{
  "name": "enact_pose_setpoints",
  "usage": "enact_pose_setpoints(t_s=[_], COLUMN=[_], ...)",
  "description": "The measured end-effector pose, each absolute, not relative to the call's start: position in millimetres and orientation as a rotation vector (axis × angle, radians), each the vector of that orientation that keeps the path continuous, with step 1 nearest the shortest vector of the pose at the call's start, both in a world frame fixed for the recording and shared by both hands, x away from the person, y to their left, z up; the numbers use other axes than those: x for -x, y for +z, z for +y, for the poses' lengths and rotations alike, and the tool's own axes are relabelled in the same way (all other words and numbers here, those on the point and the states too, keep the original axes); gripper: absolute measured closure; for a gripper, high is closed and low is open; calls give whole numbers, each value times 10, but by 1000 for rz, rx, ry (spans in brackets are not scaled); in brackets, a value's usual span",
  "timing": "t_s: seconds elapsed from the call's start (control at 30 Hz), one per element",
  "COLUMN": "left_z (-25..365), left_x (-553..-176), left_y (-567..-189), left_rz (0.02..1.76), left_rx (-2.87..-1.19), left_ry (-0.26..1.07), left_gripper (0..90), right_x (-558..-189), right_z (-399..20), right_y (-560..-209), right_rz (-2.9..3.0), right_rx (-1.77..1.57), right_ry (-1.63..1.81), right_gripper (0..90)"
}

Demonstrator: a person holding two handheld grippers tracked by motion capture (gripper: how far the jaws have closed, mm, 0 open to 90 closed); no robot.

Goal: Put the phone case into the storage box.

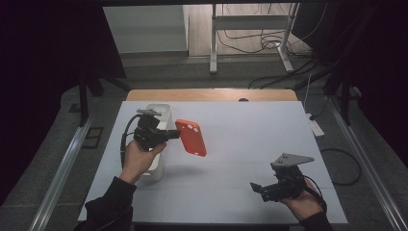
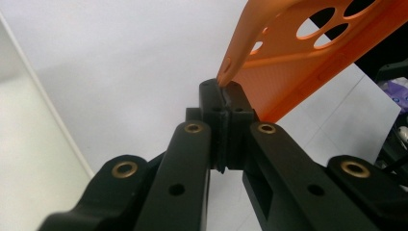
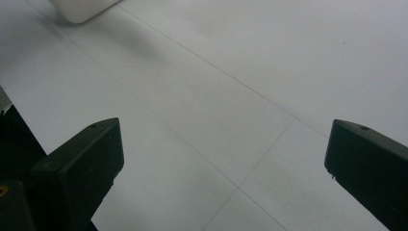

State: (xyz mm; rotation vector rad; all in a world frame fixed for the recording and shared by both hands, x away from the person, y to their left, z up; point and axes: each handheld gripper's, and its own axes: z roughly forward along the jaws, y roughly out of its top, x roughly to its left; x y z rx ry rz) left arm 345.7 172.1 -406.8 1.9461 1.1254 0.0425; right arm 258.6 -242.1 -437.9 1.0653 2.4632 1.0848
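Left tool point(image 1: 169, 135), held above the left part of the white tabletop point(image 1: 250, 144), has its jaws clamped on one edge of an orange phone case point(image 1: 191, 137), which hangs clear of the surface with its camera cut-outs toward the far edge. Just beneath that hand stands a white rectangular bin point(image 1: 161, 139), near the left edge. Right tool point(image 1: 256, 188), near the near right corner, has its jaws wide apart with nothing between them, above bare tabletop.
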Motion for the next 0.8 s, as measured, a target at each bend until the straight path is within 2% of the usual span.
enact_pose_setpoints(t_s=[0.8], left_z=[1957], left_x=[-3683], left_y=[-3836], left_rz=[1164], left_rx=[-1933], left_ry=[52], left_gripper=[892], right_x=[-2422], right_z=[-2838], right_y=[-4433], right_rz=[2347], right_rx=[-1214], right_ry=[1010], right_gripper=[0])
